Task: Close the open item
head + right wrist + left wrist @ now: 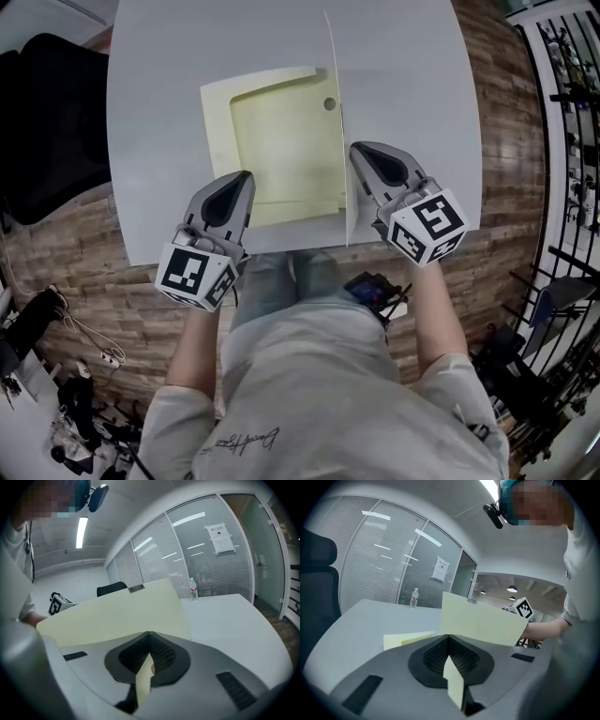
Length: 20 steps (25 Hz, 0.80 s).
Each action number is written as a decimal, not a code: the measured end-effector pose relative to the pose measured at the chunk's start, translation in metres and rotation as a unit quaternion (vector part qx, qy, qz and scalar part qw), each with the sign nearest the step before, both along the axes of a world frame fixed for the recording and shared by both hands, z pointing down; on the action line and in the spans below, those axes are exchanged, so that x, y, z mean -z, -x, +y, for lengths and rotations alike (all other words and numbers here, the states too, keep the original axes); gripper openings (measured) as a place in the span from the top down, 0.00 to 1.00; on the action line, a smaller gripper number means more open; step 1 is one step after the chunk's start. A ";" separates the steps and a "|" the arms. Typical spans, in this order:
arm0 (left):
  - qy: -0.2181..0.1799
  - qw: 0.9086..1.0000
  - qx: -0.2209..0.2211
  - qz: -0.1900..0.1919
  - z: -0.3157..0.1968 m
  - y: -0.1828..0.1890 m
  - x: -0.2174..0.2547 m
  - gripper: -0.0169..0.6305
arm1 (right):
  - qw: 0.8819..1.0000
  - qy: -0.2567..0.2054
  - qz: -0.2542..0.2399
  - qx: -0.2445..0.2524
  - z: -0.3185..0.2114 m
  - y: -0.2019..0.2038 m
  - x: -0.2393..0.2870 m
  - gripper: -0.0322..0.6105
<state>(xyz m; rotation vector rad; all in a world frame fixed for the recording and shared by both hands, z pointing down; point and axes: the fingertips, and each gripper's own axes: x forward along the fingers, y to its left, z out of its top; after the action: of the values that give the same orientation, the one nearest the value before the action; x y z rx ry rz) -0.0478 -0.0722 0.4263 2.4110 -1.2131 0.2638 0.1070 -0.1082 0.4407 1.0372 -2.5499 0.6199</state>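
- Open on the table [169, 75], close to its front edge and midway along it: pale yellow folder [281, 141], back leaf flat, small round hole near its far right corner.
- Standing upright along the folder's right side, edge-on from the head view: the cover [336, 112].
- Clenched on the back leaf's near left corner: left gripper [242, 180], a strip of yellow card pinched between its jaws.
- Clamped on the cover's near edge: right gripper [358, 152], jaws together on the sheet.
- Screened by the raised cover in each gripper view: most of the other gripper, only its marker cube [522, 607] showing past the card's edge.
- Toward the table's far edge, well apart from the folder: water bottle [414, 598], upright.
- Beyond the table's left edge: black chair [47, 122].
- Behind the table: glass wall with blinds and a posted notice [439, 569].
- Off the right edge, on the wood floor [506, 141]: black rack [572, 94].
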 end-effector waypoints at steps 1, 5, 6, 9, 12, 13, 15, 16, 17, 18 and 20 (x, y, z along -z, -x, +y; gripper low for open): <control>-0.001 1.000 0.004 -0.001 0.001 0.004 0.000 0.96 | 1.000 0.001 0.002 0.003 0.001 0.003 0.000 0.93; -0.001 1.000 0.022 -0.006 0.004 0.018 0.001 0.96 | 1.000 0.003 0.012 0.012 0.003 0.010 0.001 0.93; -0.001 1.000 0.026 -0.007 0.004 0.021 0.000 0.96 | 1.000 0.005 0.014 0.013 0.003 0.012 0.000 0.93; 0.002 0.999 0.032 -0.010 0.006 0.028 -0.002 0.96 | 1.000 0.008 0.022 0.019 0.004 0.017 -0.002 0.93; 0.005 0.999 0.042 -0.014 0.008 0.033 -0.005 0.96 | 0.999 0.010 0.026 0.024 0.004 0.020 -0.002 0.93; 0.007 0.999 0.047 -0.015 0.008 0.035 -0.006 0.96 | 0.999 0.011 0.026 0.026 0.004 0.021 -0.003 0.93; 0.011 0.998 0.056 -0.017 0.009 0.039 -0.009 0.96 | 0.999 0.015 0.025 0.028 0.005 0.021 -0.003 0.93; 0.013 0.998 0.060 -0.018 0.009 0.041 -0.011 0.96 | 0.999 0.016 0.026 0.029 0.005 0.021 -0.004 0.93; 0.014 0.998 0.062 -0.019 0.009 0.044 -0.013 0.96 | 0.999 0.017 0.027 0.030 0.006 0.022 -0.004 0.93; 0.016 0.998 0.065 -0.020 0.009 0.047 -0.015 0.96 | 0.999 0.019 0.029 0.030 0.006 0.023 -0.005 0.93; 0.019 0.997 0.068 -0.024 0.009 0.055 -0.021 0.96 | 0.999 0.021 0.033 0.032 0.007 0.030 -0.007 0.93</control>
<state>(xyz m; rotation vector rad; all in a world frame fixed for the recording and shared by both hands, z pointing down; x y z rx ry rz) -0.1032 -0.0634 0.4475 2.2892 -1.3738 0.3030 0.0773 -0.1010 0.4479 0.9430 -2.4909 0.6099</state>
